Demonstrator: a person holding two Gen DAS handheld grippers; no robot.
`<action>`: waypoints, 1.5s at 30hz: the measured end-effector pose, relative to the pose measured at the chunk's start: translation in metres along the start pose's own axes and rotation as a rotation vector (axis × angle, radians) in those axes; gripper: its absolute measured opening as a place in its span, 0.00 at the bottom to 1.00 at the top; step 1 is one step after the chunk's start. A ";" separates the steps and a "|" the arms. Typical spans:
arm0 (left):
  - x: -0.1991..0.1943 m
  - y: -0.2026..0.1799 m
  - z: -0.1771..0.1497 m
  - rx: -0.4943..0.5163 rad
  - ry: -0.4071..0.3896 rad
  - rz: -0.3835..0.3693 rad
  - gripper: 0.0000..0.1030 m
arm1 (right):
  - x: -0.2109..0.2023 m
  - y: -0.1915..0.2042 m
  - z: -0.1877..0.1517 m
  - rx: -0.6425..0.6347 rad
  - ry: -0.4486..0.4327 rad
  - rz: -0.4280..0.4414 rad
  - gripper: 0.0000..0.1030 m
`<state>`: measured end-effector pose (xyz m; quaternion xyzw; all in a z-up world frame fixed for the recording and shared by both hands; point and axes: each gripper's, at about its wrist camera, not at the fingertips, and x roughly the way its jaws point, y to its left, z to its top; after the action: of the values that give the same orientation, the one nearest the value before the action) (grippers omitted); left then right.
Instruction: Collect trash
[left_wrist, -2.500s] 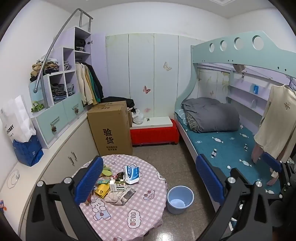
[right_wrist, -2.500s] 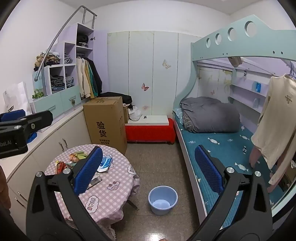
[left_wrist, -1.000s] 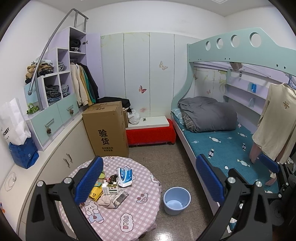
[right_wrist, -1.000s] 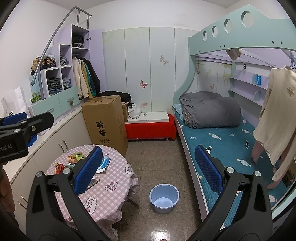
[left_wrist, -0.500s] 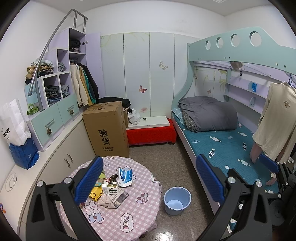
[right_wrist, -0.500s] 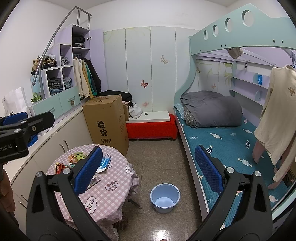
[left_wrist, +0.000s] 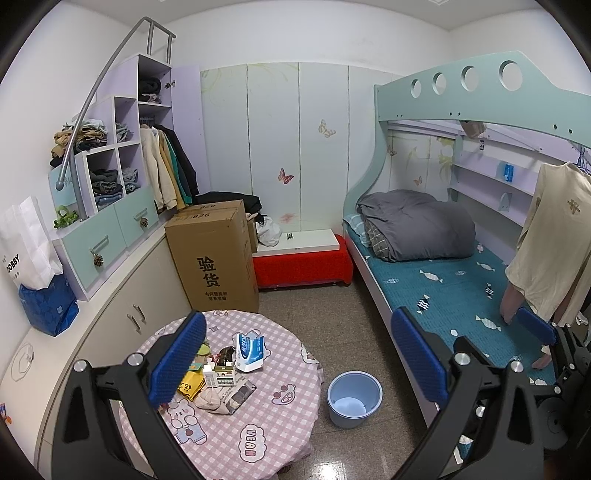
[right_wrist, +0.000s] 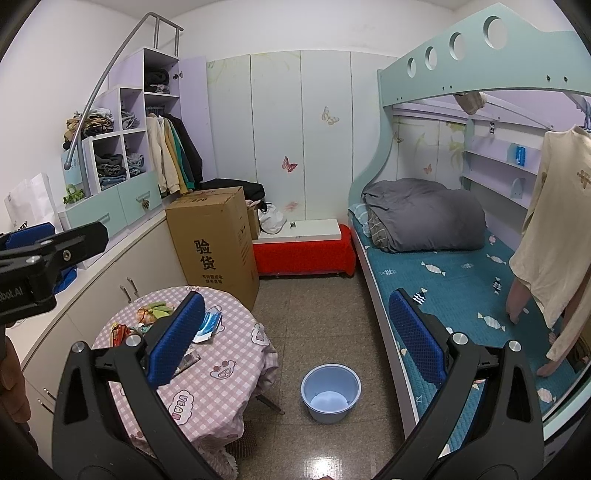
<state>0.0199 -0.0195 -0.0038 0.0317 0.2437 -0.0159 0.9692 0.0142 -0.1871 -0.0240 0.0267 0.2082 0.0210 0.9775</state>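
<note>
Bedroom, small, speckled tile floor (left_wrist: 314, 314), white panelled back wall with butterfly stickers

Round table (left_wrist: 258, 435): pink checked cloth with cartoon prints, at lower left of the room, beside the low cabinets (left_wrist: 147, 291)

Trash on the table, clustered at its left half:
- blue and white carton (left_wrist: 249, 350), upright, torn open
- small white and green box (left_wrist: 218, 377), just in front of the carton
- yellow wrapper (left_wrist: 189, 386), left of the small box
- printed paper sheet (left_wrist: 240, 395) with a crumpled beige wad (left_wrist: 208, 399) lying on it
- red snack wrapper (right_wrist: 119, 333) and a green and orange wrapper (right_wrist: 155, 310), seen from the right wrist view at the table's far left edge

Blue plastic bucket (left_wrist: 354, 398): on the floor between table and bunk bed, well apart from the trash; a pale liner or sheet shows inside

Left gripper (left_wrist: 295, 360): fingers spread wide, nothing between the blue pads; held high above the table's near side

Right gripper (right_wrist: 295, 339): fingers spread wide, holding nothing; held above the floor, table to its left, bucket low between its fingers

Other fixtures:
- tall cardboard box (left_wrist: 214, 258), printed characters, behind the table
- red bench (left_wrist: 303, 264) with white top against the back wall
- teal bunk bed (left_wrist: 443, 288), grey quilt (left_wrist: 417, 225) at its head
- cream shirt (left_wrist: 550, 243) hanging at right
- stepped shelving (left_wrist: 110, 166) with folded clothes
- white shopping bag (left_wrist: 26, 243) on the cabinet top
</note>
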 end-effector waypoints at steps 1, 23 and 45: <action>0.000 0.000 0.000 0.000 0.000 0.001 0.95 | 0.000 0.000 0.000 0.000 -0.001 0.000 0.94; 0.009 -0.007 -0.002 -0.001 0.014 0.019 0.95 | 0.002 0.007 0.001 0.003 0.009 0.016 0.94; 0.034 -0.040 0.003 -0.021 0.066 0.030 0.95 | 0.020 -0.020 0.009 0.009 0.070 0.036 0.94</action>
<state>0.0497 -0.0605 -0.0193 0.0258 0.2751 0.0022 0.9611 0.0367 -0.2062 -0.0255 0.0341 0.2421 0.0384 0.9689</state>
